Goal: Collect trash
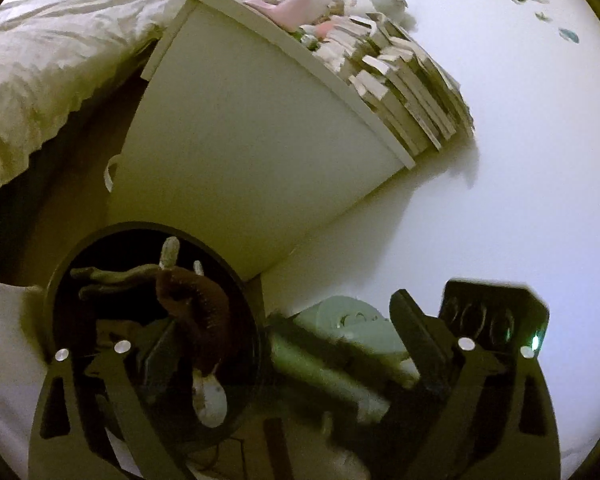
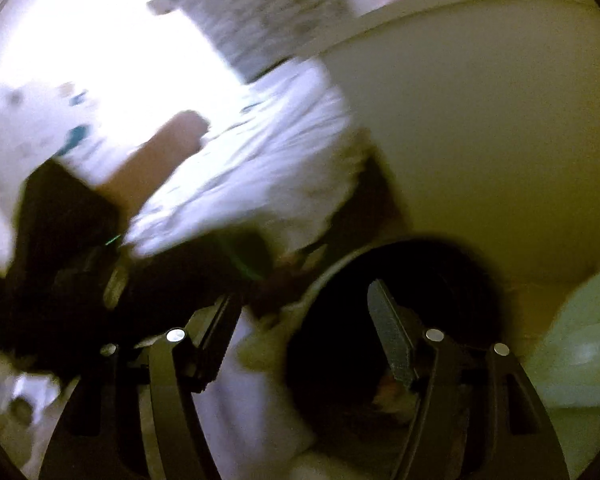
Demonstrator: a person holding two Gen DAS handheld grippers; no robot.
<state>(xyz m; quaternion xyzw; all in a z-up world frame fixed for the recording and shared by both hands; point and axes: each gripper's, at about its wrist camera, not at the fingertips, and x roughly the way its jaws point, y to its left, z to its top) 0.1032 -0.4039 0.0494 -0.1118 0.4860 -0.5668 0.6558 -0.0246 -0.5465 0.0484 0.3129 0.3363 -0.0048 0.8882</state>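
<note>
A round black trash bin [image 1: 56, 280] stands on the floor beside a white cabinet; inside lie a brown peel-like scrap [image 1: 196, 300] and pale bits. My left gripper [image 1: 276, 344] is open and empty, its left finger over the bin, its right finger [image 1: 416, 332] beside it. The other gripper's black body [image 1: 496, 312] shows at the right. In the blurred right wrist view the bin [image 2: 380, 320] is below my right gripper [image 2: 304, 340], which is open and empty, right finger [image 2: 392, 340] over the bin's mouth. The left gripper's body [image 2: 60, 240] and the person's forearm [image 2: 156, 156] show left.
A white cabinet [image 1: 236, 132] stands behind the bin with books [image 1: 400, 80] and pink toys [image 1: 280, 0] on top. A bed with a rumpled cover [image 1: 40, 60] is at the left. A pale green object [image 1: 348, 320] lies right of the bin. The person's white shirt [image 2: 252, 160] fills the middle.
</note>
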